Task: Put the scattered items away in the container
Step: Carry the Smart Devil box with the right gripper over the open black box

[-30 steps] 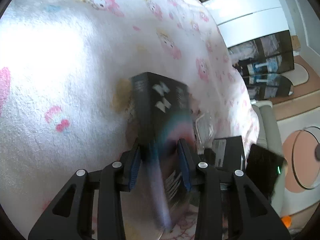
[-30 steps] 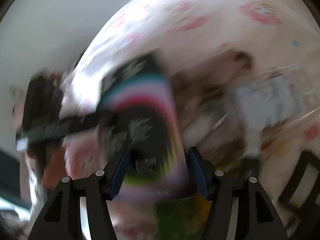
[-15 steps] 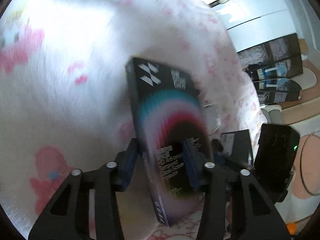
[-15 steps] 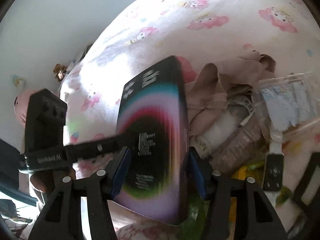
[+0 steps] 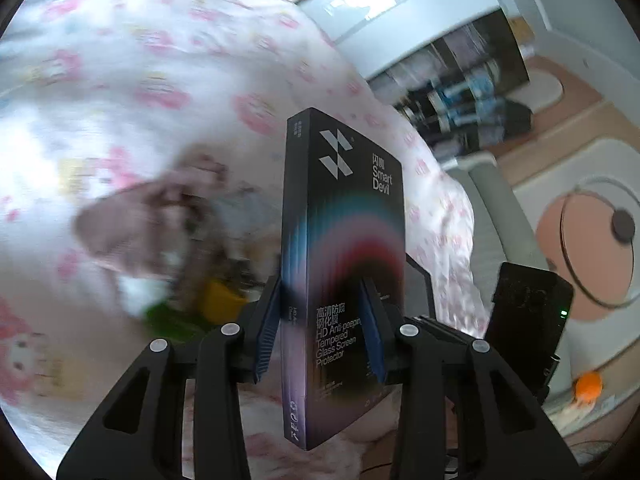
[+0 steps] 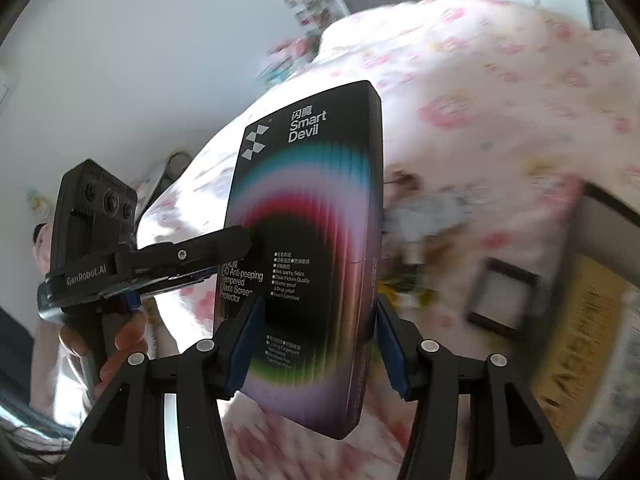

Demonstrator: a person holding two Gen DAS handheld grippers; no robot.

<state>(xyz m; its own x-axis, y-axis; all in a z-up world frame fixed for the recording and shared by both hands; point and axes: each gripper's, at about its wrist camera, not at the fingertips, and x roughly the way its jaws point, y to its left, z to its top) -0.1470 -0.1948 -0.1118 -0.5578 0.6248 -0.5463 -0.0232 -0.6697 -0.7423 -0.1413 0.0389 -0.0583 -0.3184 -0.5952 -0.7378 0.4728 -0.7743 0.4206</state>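
Observation:
A black screen-protector box (image 5: 344, 240) with a rainbow arc hangs upright above the pink-patterned blanket (image 5: 120, 80), held by both grippers. My left gripper (image 5: 320, 284) has it across its thin sides, near the lower half, and its jaws are closing on it. In the right wrist view the box (image 6: 312, 208) fills the middle, and my right gripper (image 6: 320, 304) clamps its two long edges. One finger of the left gripper (image 6: 240, 240) reaches in from the left onto the box's face, with a hand (image 6: 124, 336) on its grip.
A blurred pile lies on the blanket: beige cloth (image 5: 136, 220), a yellow item (image 5: 220, 296), something green (image 5: 168, 312). A black frame-like thing (image 6: 500, 304) and a brown cardboard box (image 6: 588, 320) sit at the right. A grey chair (image 5: 492, 216) and shelves stand beyond the bed.
Both grippers have risen from the blanket with the box between them. The box stands higher and more upright, and the pile of items has dropped away behind it.

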